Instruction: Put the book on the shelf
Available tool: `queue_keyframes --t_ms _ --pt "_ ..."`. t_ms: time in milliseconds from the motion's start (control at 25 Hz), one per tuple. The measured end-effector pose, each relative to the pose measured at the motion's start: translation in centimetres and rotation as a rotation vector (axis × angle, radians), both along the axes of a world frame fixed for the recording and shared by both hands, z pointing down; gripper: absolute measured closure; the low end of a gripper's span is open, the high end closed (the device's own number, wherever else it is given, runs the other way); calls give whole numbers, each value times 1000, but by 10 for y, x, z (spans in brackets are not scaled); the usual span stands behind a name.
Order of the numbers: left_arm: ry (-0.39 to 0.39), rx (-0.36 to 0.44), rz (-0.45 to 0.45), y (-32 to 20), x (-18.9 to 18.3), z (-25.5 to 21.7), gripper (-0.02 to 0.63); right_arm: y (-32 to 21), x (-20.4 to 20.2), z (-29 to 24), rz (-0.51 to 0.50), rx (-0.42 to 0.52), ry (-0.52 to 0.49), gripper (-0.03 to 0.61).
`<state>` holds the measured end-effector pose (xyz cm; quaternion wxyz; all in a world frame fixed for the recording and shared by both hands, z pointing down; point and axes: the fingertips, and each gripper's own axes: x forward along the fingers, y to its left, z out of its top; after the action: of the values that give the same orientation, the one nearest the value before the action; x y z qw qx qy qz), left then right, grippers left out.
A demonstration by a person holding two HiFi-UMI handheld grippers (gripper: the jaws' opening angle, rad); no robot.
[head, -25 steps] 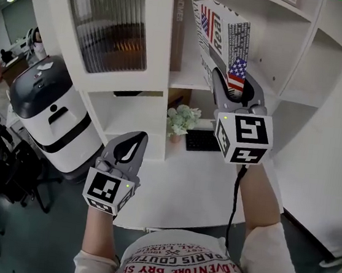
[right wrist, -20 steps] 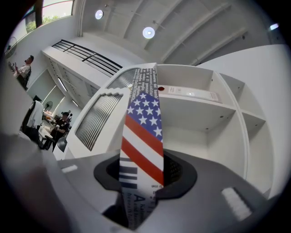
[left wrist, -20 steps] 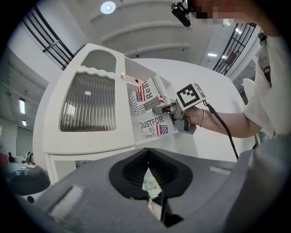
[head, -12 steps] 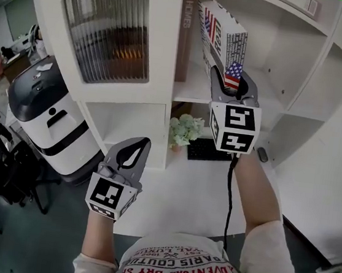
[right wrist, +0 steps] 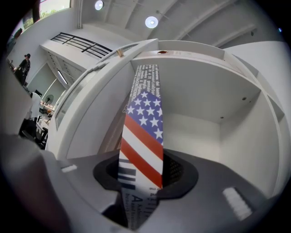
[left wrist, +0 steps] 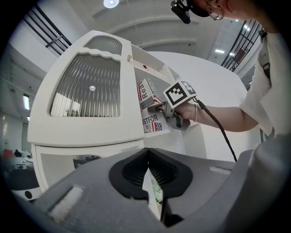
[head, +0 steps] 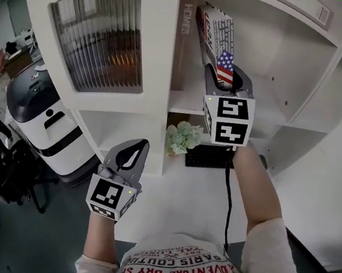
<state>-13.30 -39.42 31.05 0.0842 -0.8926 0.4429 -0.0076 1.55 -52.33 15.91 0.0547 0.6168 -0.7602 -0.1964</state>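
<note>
The book, with a stars-and-stripes flag on its spine, stands upright and slightly tilted inside the open shelf compartment. My right gripper is shut on its lower spine end, reaching into the compartment. In the right gripper view the book fills the gap between the jaws of my right gripper. My left gripper hangs low at the left, shut and holding nothing, in front of the lower cabinet. The left gripper view shows the book at the shelf mouth beyond my left gripper.
A tall brown book stands at the compartment's left wall, just left of the held one. A ribbed glass cabinet door is further left. Below are a small plant, a keyboard, the white desk and a rounded white machine.
My right gripper has carried the book left and deeper into the shelf compartment, nearer the brown book, and set it more upright. The left gripper has hardly moved.
</note>
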Motion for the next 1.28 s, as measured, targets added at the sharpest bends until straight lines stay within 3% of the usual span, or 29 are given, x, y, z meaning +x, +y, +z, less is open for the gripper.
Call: queue_keyframes --t_ms 200,440,1120,1280 --pt "-8 -10 -16 -10 3 4 609 -23 -14 4 -16 -39 59 417" --pt "-13 -21 -27 -18 6 10 609 -43 -29 9 -92 -104 122 354" --pt "3 -52 -73 -31 4 18 609 -76 -30 13 -163 -200 62 305" --pt "3 -44 -71 -25 5 14 609 -62 -23 8 -144 -153 39 298"
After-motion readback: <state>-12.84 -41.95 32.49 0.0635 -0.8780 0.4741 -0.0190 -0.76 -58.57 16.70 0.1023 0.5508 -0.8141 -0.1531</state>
